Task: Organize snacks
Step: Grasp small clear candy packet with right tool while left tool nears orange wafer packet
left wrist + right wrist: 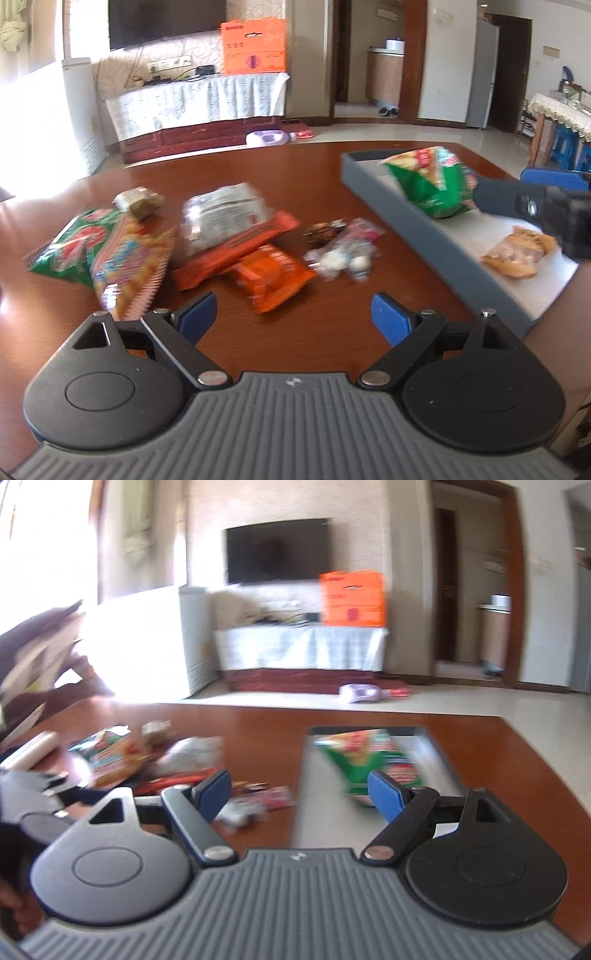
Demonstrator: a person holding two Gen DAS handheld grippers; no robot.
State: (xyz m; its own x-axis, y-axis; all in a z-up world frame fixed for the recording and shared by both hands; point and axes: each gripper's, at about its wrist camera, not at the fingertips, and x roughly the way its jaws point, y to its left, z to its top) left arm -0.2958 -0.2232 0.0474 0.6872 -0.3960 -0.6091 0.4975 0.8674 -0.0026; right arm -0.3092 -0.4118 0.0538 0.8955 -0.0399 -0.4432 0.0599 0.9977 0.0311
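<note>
Loose snacks lie on the brown table: a green and pink bag [62, 251], a yellow bag [125, 266], a silver bag [221, 214], a red bar [236, 251], an orange pack [273, 280] and wrapped candies [343, 247]. My left gripper [293, 317] stands open just short of the orange pack, nothing between its pads. A grey tray [424, 229] at the right holds a green bag [432, 181] and a golden snack bag [517, 254]. My right gripper [301, 792] is open over the tray's near end, the green bag [369, 760] lying free beyond it.
A small brown pack [138, 201] lies at the back of the pile. The table's far edge [258, 147] drops to a tiled floor. A chair back [44, 657] stands at the table's left side. Bare wood lies between the pile and the tray.
</note>
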